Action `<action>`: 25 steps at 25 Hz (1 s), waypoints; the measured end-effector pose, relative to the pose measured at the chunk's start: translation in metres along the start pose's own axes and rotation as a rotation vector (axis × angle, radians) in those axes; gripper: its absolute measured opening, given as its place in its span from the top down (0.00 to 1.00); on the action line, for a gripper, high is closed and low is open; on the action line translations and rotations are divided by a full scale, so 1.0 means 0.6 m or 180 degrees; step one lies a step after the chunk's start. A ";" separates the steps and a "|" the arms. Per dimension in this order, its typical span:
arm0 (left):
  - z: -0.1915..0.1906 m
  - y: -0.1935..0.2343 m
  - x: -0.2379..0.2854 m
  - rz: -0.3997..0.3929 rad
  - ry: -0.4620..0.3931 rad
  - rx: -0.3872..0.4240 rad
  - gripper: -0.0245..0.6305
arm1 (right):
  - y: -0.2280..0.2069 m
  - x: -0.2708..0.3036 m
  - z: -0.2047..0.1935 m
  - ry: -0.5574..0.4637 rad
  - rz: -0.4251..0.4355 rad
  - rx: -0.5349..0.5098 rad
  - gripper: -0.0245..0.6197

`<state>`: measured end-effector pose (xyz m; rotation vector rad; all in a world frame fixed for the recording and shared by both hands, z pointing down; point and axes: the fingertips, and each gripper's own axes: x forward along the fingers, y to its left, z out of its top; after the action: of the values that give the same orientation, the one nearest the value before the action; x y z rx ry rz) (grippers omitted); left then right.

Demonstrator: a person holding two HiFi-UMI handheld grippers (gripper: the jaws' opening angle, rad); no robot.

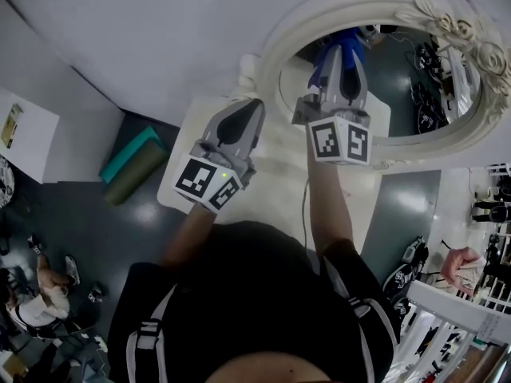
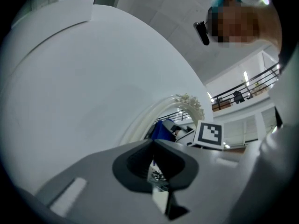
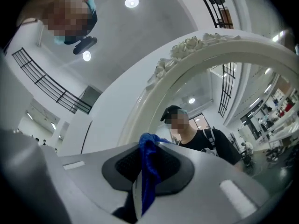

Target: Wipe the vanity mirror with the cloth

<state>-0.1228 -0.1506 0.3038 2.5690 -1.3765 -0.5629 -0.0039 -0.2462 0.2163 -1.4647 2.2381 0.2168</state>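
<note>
The oval vanity mirror [image 1: 399, 86] has an ornate white frame [image 1: 271, 50] with carved roses and stands on a white table [image 1: 271, 190]. My right gripper [image 1: 345, 53] is shut on a blue cloth [image 1: 334, 48] and holds it up against the lower left of the glass. In the right gripper view the blue cloth [image 3: 148, 171] hangs pinched between the jaws, with the mirror frame [image 3: 187, 50] arching over it. My left gripper [image 1: 254, 106] is shut with nothing in it, just left of the frame. In the left gripper view the blue cloth [image 2: 161, 130] shows beyond my left gripper [image 2: 153, 143].
A teal and a green block [image 1: 132, 162] lie on the dark floor left of the table. A white counter [image 1: 28, 130] stands at the far left. A white railing [image 1: 455, 309] runs at the lower right. People sit and stand on the floor around.
</note>
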 end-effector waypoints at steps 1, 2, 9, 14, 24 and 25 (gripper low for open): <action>0.001 0.002 -0.004 0.0016 0.0000 0.0003 0.95 | 0.005 0.001 -0.003 -0.0051 0.0030 0.0100 0.89; 0.001 0.004 -0.007 0.0030 0.0000 0.0004 0.95 | 0.007 0.001 -0.004 -0.0112 0.0051 0.0202 0.89; -0.005 0.004 -0.018 0.0069 0.0012 -0.0012 0.95 | 0.027 0.005 -0.020 -0.0212 0.0363 0.0619 0.89; -0.005 -0.004 -0.030 0.0104 0.0015 0.0001 0.95 | 0.046 0.009 -0.035 -0.0246 0.0622 0.0988 0.89; -0.013 -0.019 -0.046 0.0179 0.0058 0.0002 0.95 | 0.052 -0.009 -0.045 -0.0279 0.0972 0.1606 0.89; -0.015 -0.024 -0.044 0.0164 0.0068 -0.0005 0.95 | 0.053 -0.015 -0.045 -0.0254 0.1004 0.1591 0.89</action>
<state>-0.1216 -0.1208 0.3140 2.5228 -1.4301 -0.5263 -0.0374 -0.2352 0.2405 -0.8294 2.2331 -0.1762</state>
